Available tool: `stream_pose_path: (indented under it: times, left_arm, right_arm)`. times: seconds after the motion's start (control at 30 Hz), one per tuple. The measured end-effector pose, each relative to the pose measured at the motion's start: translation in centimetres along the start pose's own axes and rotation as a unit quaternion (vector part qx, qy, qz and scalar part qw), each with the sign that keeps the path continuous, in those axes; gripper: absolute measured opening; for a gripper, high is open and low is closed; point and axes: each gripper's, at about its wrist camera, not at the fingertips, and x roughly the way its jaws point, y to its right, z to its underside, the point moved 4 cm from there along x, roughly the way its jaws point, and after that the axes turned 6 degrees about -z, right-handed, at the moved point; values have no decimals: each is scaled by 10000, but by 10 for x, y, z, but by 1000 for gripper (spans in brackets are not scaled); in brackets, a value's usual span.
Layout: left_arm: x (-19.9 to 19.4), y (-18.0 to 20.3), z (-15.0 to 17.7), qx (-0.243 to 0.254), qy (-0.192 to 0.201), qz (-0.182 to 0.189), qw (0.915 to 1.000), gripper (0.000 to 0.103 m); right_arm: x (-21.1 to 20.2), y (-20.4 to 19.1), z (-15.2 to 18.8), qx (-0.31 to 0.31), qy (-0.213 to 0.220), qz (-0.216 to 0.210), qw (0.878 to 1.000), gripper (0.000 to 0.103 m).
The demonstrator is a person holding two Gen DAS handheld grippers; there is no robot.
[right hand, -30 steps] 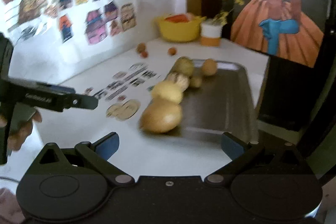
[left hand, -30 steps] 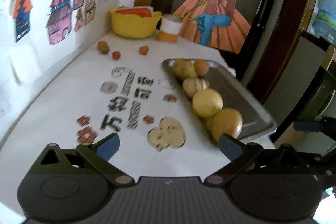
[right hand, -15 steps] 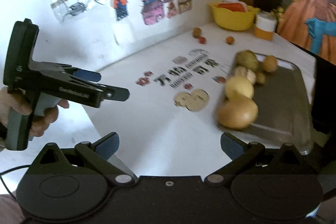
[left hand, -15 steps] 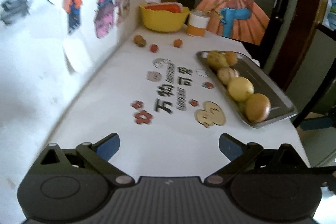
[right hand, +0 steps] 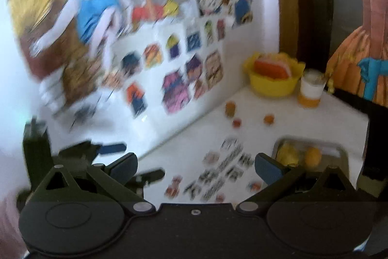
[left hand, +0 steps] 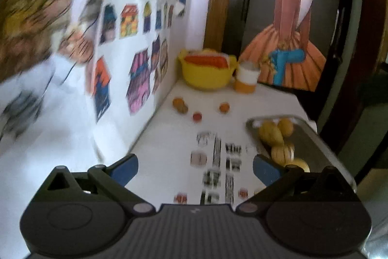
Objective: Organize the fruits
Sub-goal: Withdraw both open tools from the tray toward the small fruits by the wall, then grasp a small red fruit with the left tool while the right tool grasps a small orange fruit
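Shiny metal tray (left hand: pixel 322 145), white table (left hand: pixel 169 137)

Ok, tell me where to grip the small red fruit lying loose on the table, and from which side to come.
Grip the small red fruit across its round middle, coming from above with the left gripper wide open. It lies alone on the table, apart from the orange fruits beside it, so both sides look free.
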Motion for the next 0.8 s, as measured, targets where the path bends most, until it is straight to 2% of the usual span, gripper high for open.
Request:
stream_pose_path:
  times: [0.17,0.33,0.67,0.8]
  left_arm:
    - [39,11,-22,31,294,-3,9996,102]
    - [95,20,-38,73,195,-22,9998,102]
    - [201,33,-34,186,-37,-71,9998,102]
    - [233,35,-33,157,-192,-77,9997,102]
  right_arm:
    - [49,47,-35,508,-181,13,9985,102]
    - [114,91,-55,783,-372,56,9962,102]
    - [237,161,-46,268,-679,40,9973,98]
    - [271,187,-41,642,-894,-111,9939,96]
